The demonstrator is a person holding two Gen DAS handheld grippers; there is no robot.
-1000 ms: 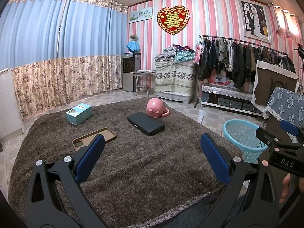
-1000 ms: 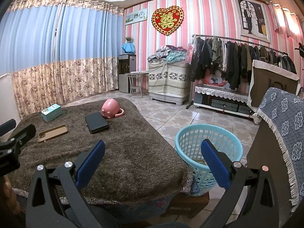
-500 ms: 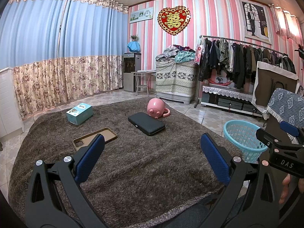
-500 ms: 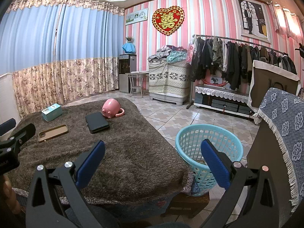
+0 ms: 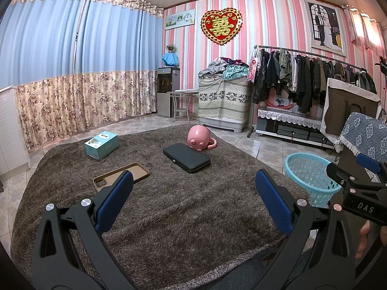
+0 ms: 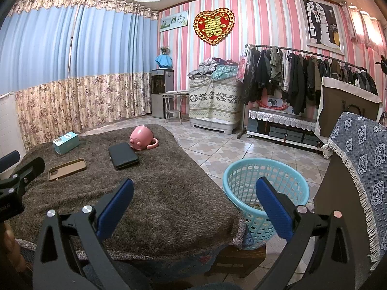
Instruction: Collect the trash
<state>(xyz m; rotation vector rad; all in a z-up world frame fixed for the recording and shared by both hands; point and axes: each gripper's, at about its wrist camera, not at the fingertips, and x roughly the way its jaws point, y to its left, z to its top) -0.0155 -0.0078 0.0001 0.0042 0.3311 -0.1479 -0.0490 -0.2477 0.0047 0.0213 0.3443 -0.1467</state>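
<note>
A light blue plastic basket (image 6: 266, 188) stands on the floor at the right edge of a brown shaggy cover (image 5: 181, 217); it also shows in the left wrist view (image 5: 310, 176). On the cover lie a teal box (image 5: 101, 144), a brown phone case (image 5: 121, 177), a black case (image 5: 186, 157) and a tipped pink pig mug (image 5: 199, 140). My left gripper (image 5: 193, 198) is open and empty above the cover's near part. My right gripper (image 6: 193, 200) is open and empty, near the cover's right corner beside the basket.
A chair with a blue patterned cloth (image 6: 362, 164) stands right of the basket. A clothes rack (image 6: 302, 77), a covered cabinet (image 6: 212, 106) and a water dispenser (image 6: 160, 91) line the far wall. Tiled floor (image 6: 217, 145) lies between.
Both views have shifted very slightly; the objects on the cover have not moved and both grippers stay open.
</note>
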